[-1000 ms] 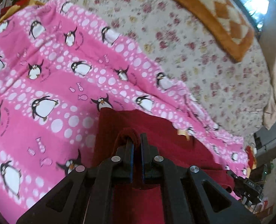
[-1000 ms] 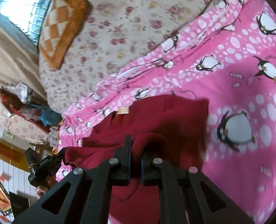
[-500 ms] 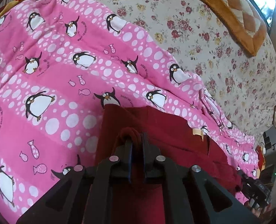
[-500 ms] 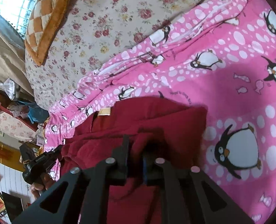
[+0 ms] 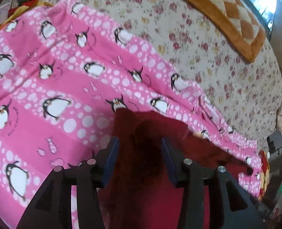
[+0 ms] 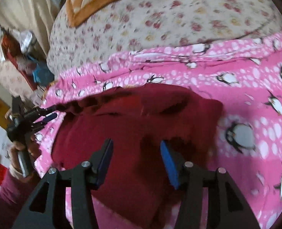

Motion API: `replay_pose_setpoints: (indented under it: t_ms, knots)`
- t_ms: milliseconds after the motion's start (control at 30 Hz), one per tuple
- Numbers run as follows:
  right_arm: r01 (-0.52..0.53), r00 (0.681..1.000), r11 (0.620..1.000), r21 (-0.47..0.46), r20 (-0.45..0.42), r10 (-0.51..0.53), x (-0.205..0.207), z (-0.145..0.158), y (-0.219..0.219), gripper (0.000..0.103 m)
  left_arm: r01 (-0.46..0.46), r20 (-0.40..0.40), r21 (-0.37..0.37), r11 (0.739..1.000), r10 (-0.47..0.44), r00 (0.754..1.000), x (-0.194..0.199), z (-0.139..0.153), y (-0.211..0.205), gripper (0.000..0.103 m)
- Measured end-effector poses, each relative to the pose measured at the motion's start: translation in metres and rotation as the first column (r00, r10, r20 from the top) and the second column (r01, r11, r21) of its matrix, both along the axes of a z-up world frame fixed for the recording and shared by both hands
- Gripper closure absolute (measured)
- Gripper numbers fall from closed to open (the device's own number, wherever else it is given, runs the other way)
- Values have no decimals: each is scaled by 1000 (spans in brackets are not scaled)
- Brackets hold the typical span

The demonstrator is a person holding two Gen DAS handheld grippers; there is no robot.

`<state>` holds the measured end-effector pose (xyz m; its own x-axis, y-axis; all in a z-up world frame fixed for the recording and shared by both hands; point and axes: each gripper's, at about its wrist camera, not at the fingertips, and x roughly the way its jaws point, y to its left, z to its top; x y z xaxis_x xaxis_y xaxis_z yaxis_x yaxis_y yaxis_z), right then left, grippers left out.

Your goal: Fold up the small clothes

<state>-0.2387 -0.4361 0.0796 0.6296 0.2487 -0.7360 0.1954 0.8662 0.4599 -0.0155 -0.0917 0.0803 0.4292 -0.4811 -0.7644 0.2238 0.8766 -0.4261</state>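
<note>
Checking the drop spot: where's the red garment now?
The red garment lies on the pink penguin blanket, low and centre in both wrist views, below the floral bedcover.

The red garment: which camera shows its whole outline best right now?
The right wrist view: the red garment lies there nearly whole on the pink penguin blanket, folded edge visible. The left wrist view shows only a dark, blurred part between its fingers.

one garment (image 6: 133, 118) – two blankets (image 6: 236, 103)
</note>
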Motion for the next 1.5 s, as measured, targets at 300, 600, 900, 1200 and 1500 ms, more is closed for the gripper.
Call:
replay_pose_setpoints:
  t_ms: [300,600,900,1200,1500]
  knots:
    - [202,979,979,40,-48,-200,55,-24,-47,34,68,-63,1,998,-68,996,-5,-12,-1,79]
    - [108,994,994,4,-30,-108,-46,5,-8,33,150,-119,-99,984,-162,980,-63,-11,51,73]
    - [68,996,998,4,-55,-68,-94,-9,28,34,263,-124,-127,957,-278,952,-102,-26,43,71]
    - [39,998,997,-72,-38,-42,-91,0,35,91,299,-76,-31,954,-300,951,-105,-14,42,103]
    - [66,992,993,-95,-103,-75,-111,-10,15,95,273,-85,14,962,-271,959,-116,-29,48,103]
